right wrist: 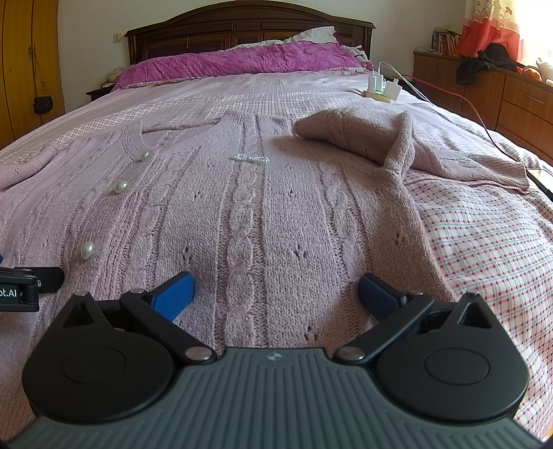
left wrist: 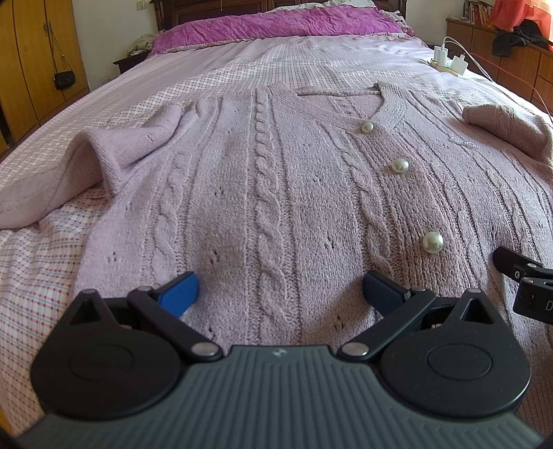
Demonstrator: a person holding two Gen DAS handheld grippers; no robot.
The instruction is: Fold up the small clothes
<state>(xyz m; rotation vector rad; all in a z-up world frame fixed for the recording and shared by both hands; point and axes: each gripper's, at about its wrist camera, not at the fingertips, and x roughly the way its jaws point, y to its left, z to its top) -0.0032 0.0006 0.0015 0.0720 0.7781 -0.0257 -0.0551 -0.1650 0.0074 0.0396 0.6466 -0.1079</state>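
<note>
Left gripper and right gripper both have jaws spread, holding nothing, low over the hem end of the cardigan. It lies flat, front up, on the checked bedspread. Left sleeve and right sleeve are flopped inward. Judgement: pinch both hem corners evenly and lift together, keeping the pearl buttons inside the fold. Long axis runs hem to collar; the collar points at the headboard.
</note>
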